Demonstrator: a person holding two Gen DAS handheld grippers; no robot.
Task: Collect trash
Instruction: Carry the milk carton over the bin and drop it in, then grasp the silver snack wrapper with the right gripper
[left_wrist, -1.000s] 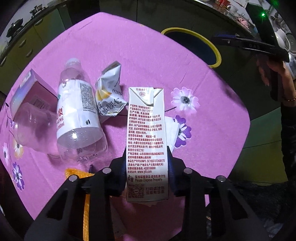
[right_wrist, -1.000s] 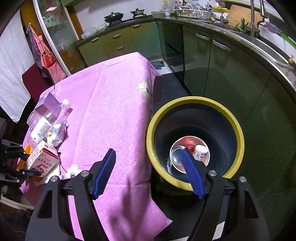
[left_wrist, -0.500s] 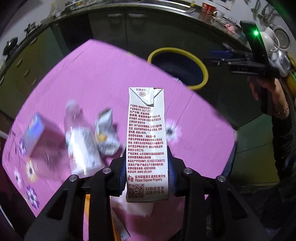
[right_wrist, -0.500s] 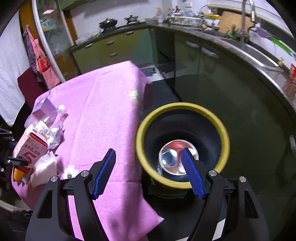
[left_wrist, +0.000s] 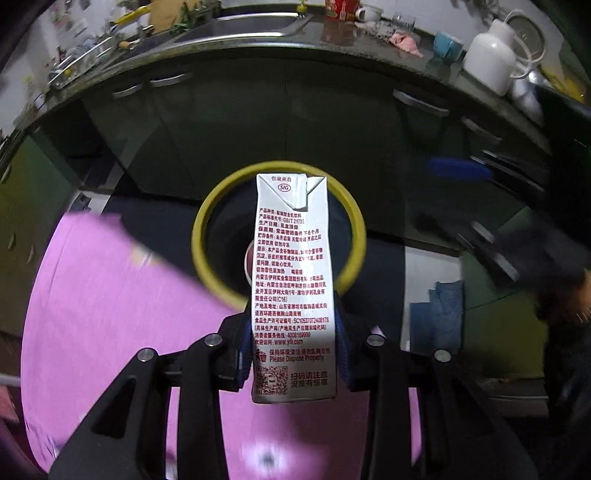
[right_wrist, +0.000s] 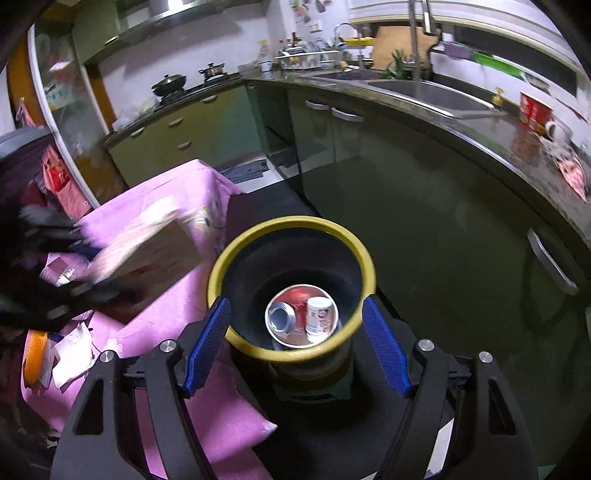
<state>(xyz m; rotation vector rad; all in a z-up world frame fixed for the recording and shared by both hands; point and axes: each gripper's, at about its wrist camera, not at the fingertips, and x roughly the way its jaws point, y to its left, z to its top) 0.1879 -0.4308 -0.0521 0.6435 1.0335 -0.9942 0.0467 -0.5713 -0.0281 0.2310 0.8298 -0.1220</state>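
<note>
Change since a second ago: the left gripper (left_wrist: 293, 354) has swung off the table (left_wrist: 110, 314) with the carton (left_wrist: 291, 280) and now lines up with the bin (left_wrist: 207, 218). Earlier the left wrist view had bottle, wrapper and box on the cloth behind the carton; now the bin's yellow rim rings the carton's upper half. Heavy blur on the cloth fits a fast sweep.

Left gripper: clenched on the carton, blue pads on its two narrow sides near the bottom end. Grip width looks unchanged.

Right gripper (right_wrist: 297, 345): jaws wide apart, nothing between them, hovering over the bin's near rim. Same as before.

Meaning for the task: judged transport phase, nearly over the bin; release is not yet done. Bin already holds a can (right_wrist: 282, 319) and a small cup (right_wrist: 319, 319).

Carton orientation: long axis runs along the fingers, away from the camera. Folded top end points toward the bin mouth, bottom end toward the camera, printed side facing the camera.

Carton position: in the air, between the table edge and the bin, above the bin's near rim.
</note>
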